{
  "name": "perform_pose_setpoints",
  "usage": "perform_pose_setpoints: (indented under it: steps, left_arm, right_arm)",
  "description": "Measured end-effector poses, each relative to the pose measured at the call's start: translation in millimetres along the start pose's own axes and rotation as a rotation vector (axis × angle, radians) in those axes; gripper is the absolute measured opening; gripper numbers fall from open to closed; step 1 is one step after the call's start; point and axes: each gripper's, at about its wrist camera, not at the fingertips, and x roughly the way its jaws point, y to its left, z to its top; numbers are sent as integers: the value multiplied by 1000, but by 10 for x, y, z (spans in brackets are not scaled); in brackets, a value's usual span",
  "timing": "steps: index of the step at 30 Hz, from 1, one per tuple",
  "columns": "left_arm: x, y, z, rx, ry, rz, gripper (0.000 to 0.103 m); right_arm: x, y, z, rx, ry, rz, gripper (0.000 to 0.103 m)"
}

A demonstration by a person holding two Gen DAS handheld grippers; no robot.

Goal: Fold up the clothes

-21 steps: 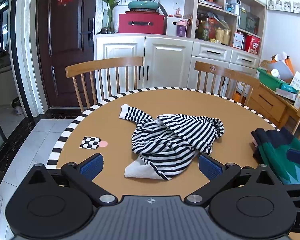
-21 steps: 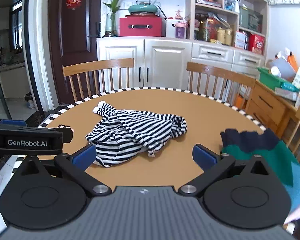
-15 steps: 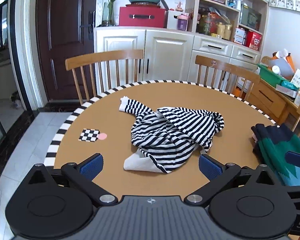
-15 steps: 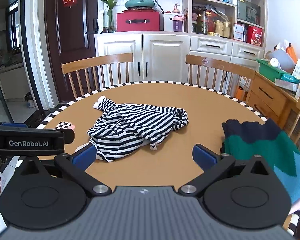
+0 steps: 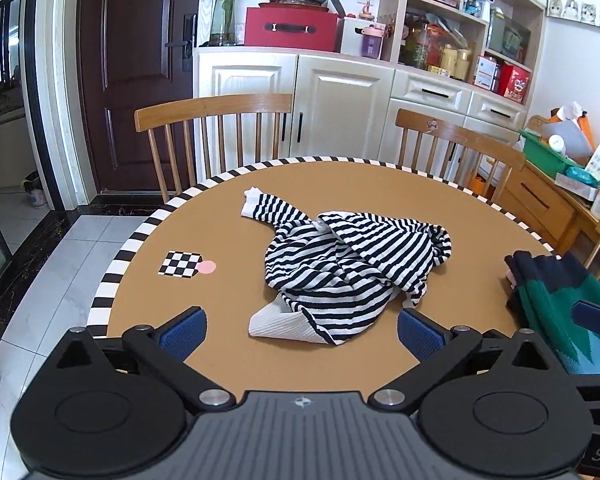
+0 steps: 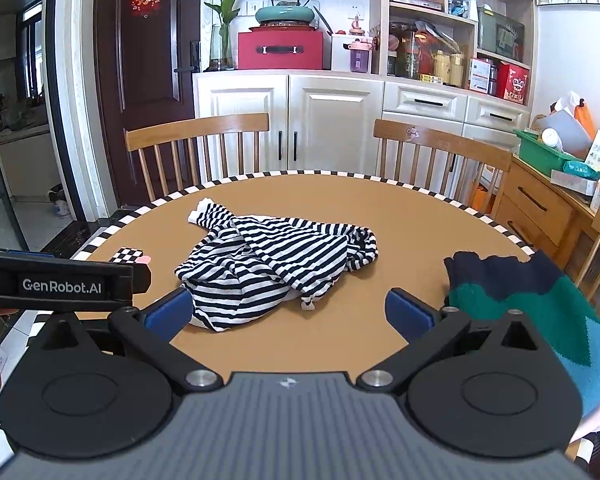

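Note:
A crumpled black-and-white striped top point(image 5: 352, 268) lies in a heap in the middle of the round brown table point(image 5: 380, 184); it also shows in the right wrist view point(image 6: 272, 268). A navy, green and blue knit garment point(image 5: 556, 304) lies at the table's right edge, also in the right wrist view point(image 6: 540, 304). My left gripper point(image 5: 302, 330) is open and empty, above the table's near edge just short of the striped top. My right gripper point(image 6: 288, 312) is open and empty, near the top's front right.
A checkerboard marker with a pink dot point(image 5: 182, 265) lies on the table's left. Two wooden chairs point(image 5: 216, 136) point(image 5: 456, 152) stand behind the table. White cabinets point(image 5: 340, 108) and a wooden sideboard point(image 5: 548, 204) line the walls. The left gripper's body point(image 6: 56, 284) shows at the right view's left.
Both grippers have risen and pulled back slightly, so the table and striped top sit lower and further in view. Both stay open; the clothes have not moved.

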Motion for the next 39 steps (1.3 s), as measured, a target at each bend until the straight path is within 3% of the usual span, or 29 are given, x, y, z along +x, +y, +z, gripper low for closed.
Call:
perform_pose_setpoints:
  steps: [39]
  left_arm:
    - [24,38,-10,17,26,23,102]
  right_arm:
    - [91,36,-46,25,37,22,103]
